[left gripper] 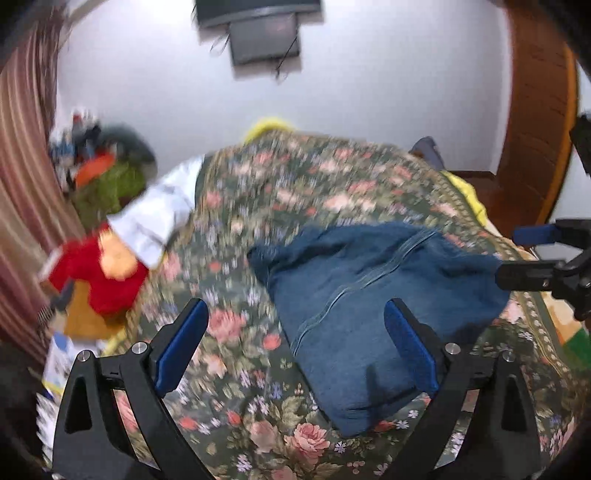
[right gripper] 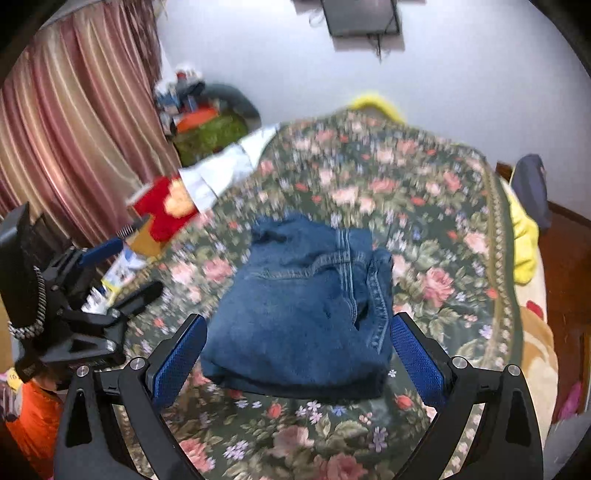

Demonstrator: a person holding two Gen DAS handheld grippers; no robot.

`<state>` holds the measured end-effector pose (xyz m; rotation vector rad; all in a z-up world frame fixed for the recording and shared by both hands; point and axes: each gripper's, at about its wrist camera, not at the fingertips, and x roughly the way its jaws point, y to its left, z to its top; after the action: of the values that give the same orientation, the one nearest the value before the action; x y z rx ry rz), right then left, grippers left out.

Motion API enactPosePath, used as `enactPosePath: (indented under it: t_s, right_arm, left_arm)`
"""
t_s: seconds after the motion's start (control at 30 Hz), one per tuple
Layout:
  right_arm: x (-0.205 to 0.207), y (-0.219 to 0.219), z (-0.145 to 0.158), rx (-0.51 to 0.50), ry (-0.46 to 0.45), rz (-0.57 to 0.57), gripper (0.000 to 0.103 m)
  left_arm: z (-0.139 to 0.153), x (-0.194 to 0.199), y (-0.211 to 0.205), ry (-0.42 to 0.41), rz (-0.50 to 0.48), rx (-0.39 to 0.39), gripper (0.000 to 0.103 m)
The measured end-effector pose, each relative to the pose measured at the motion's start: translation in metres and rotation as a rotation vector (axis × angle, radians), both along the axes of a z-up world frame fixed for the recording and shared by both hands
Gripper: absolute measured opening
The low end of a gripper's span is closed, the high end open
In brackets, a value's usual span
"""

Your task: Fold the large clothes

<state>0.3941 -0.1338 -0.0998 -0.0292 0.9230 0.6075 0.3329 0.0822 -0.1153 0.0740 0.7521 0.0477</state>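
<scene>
Jeans (right gripper: 303, 314) are folded into a thick bundle mid-frame on the floral bedspread (right gripper: 424, 192). Both my left hand-held gripper (left gripper: 295, 347) and right hand-held gripper (right gripper: 299, 358) are spread wide, holding nothing. I'd say just square the edges and press it flat. No readable labels; everything's blurred.

Both views smeared by motion blur; flower pattern of bedspread (left gripper: 295, 192) not sharp at far side. Pile of things (left gripper: 99, 147) in corner near curtain (right gripper: 66, 122) too blurred to name (some red, orange, green). Dark screen on wall (right gripper: 362, 18) cut off by top edge. Folded jeans (right gripper: 306, 314) hide bedspread under them; layers inside fold not visible.
</scene>
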Motion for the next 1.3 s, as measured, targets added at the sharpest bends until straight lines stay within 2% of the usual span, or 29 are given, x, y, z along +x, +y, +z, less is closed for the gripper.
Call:
enactPosePath:
  t_s: [0.13,0.23,0.43,0.53,0.67,0.77,0.9,1.1,1.17,1.3]
  right_arm:
    - [0.034,0.006,-0.050,-0.100,0.122,-0.032,0.099]
    - [0.051,-0.011,-0.085,-0.134,0.215,-0.076,0.099]
    - [0.056,-0.075,-0.129,-0.017,0.362,-0.138,0.099]
    - [0.046,-0.084,-0.139,-0.020,0.374,-0.145,0.099]
    - [0.034,-0.093,-0.126,-0.055,0.324,-0.157,0.099]
    - [0.030,-0.098,-0.107,-0.084,0.296,-0.160,0.099]
    - [0.032,-0.095,-0.073,-0.081,0.254,-0.140,0.099]
    - [0.056,-0.057,-0.026,-0.051,0.148,-0.062,0.099]
    - [0.072,-0.036,-0.020,-0.065,0.138,-0.030,0.099]
    - [0.102,0.001,-0.023,-0.113,0.134,0.019,0.099]
  left_arm:
    - [-0.049,0.022,0.015,0.146,0.034,-0.095,0.097]
    - [-0.082,0.027,0.010,0.234,0.032,-0.130,0.097]
    - [-0.103,0.008,0.001,0.233,0.013,-0.197,0.097]
    - [-0.104,-0.004,-0.002,0.239,0.010,-0.195,0.097]
    - [-0.097,-0.013,-0.001,0.234,-0.019,-0.141,0.097]
    - [-0.086,-0.014,0.005,0.228,-0.004,-0.086,0.097]
    - [-0.065,-0.005,0.019,0.178,0.014,-0.095,0.097]
    - [-0.044,0.040,0.033,0.119,0.057,-0.057,0.097]
    - [-0.042,0.062,0.036,0.097,0.065,-0.044,0.097]
    - [-0.057,0.111,0.042,0.136,0.087,-0.039,0.097]
